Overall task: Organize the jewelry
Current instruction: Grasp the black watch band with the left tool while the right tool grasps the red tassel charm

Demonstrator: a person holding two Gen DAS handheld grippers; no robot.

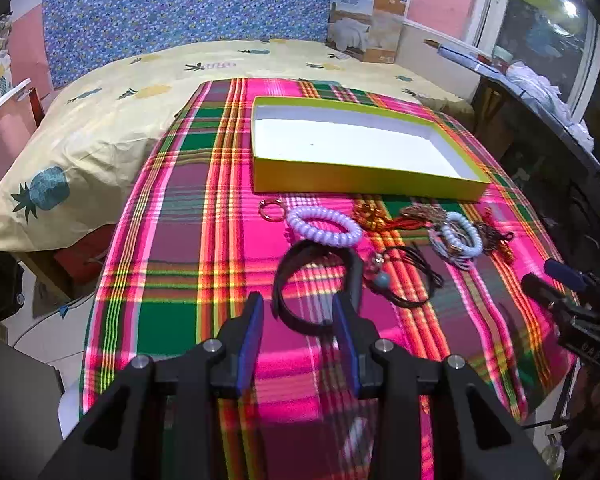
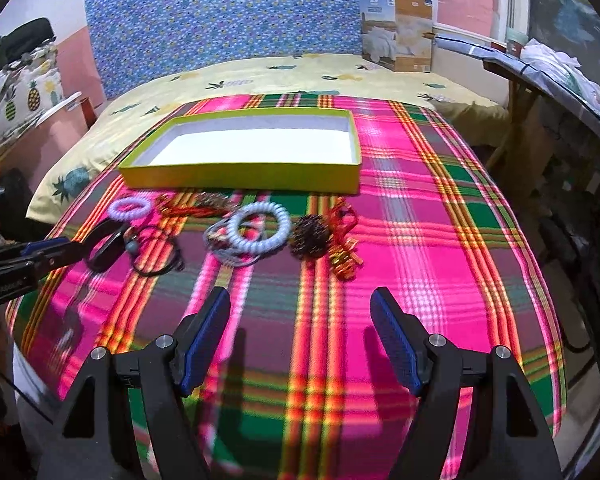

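A yellow-green box [image 1: 364, 182] with a white inside lies open on the plaid cloth; it also shows in the right wrist view [image 2: 240, 178]. In front of it lies jewelry: a lilac coil bracelet [image 1: 324, 226], a black band [image 1: 316, 284], a black cord necklace with a blue bead [image 1: 404, 280], a white coil bracelet [image 1: 458, 240] [image 2: 259, 226], a gold ring [image 1: 271, 210], red-gold pieces [image 2: 342, 248] and a dark beaded bracelet [image 2: 310, 236]. My left gripper [image 1: 298, 312] is open around the black band's near edge. My right gripper [image 2: 300, 316] is open and empty, short of the jewelry.
The plaid cloth [image 2: 420, 240] covers a small table beside a bed with a pineapple-print sheet [image 1: 100, 120]. A carton [image 1: 366, 24] stands at the bed's far end. A dark shelf with clutter [image 2: 560, 80] runs along the right. The right gripper shows at the left view's right edge [image 1: 572, 296].
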